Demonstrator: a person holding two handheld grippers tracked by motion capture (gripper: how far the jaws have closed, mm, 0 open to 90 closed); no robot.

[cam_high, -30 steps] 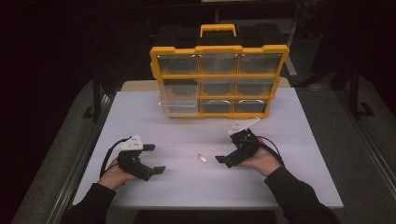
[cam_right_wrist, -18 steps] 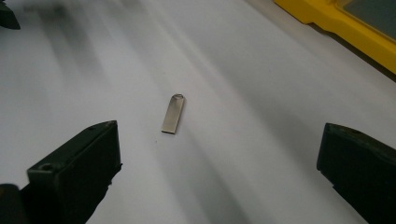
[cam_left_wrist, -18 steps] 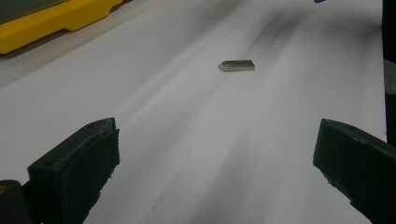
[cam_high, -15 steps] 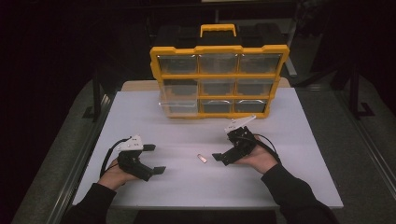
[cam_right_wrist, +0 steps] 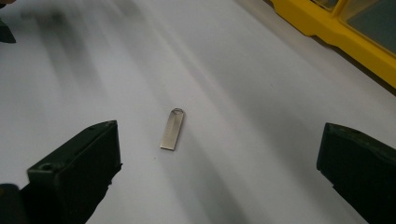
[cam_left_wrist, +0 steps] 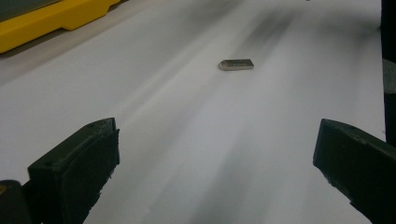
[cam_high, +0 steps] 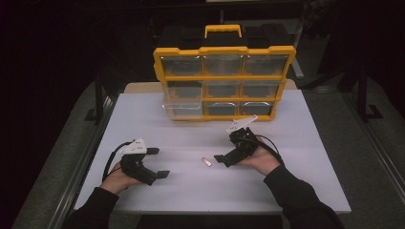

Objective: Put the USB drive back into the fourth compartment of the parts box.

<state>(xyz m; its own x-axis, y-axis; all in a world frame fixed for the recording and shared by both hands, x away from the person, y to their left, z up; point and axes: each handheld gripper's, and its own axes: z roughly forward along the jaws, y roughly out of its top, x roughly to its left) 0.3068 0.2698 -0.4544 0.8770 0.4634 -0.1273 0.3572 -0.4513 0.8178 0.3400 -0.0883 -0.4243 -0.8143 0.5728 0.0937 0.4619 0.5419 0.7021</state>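
Although I look for writing on the small metal stick (cam_right_wrist: 172, 129), I can read no brand or label on it; its surface is plain silver with a small loop at one end, and any marks on it are too blurred to tell. On the yellow organiser box (cam_high: 223, 82) at the far side of the white table (cam_high: 305, 191) I also see no letters that can be read.

My right gripper (cam_high: 222, 153) has its jaws spread wide and holds nothing. The metal stick lies flat on the table just beyond them, between the two jaws but nearer to the left one in the right gripper view, with its loop end pointing away from me. It is touching neither jaw.

My left gripper (cam_high: 158, 162) is also wide apart and holds nothing. From the left gripper view the stick (cam_left_wrist: 236, 64) lies farther off, lying crosswise on the table, well apart from the jaws. In the high view the stick (cam_high: 206, 162) rests between my two grippers, close to the right one.
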